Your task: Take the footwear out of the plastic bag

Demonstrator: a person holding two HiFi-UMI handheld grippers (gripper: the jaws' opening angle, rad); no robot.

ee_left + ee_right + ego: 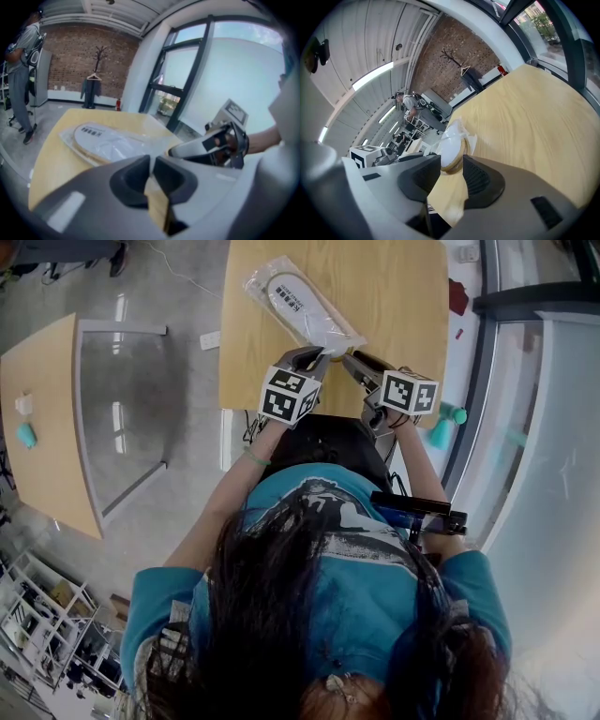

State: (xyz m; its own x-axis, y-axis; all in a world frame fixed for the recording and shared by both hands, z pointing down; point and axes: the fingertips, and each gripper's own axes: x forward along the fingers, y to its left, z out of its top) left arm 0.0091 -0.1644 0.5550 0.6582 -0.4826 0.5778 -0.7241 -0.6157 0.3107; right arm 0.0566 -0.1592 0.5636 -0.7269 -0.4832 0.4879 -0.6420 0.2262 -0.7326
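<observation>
Partly hidden at its near end by the left gripper (316, 355), pinched shut on the plastic bag (258, 279), and the right gripper (349, 358), jaws loosely apart around it, the slipper (291, 296) lies bagged at 12 o'clock on the table (394, 296).

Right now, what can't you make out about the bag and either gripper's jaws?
- Left gripper view: the left gripper jaws are nearly together; whether they pinch the clear plastic bag is unclear.
- Right gripper view: the right gripper jaws hide most of the footwear.
- Head view: gripper bodies cover both jaw tips; the label print is too small.
</observation>
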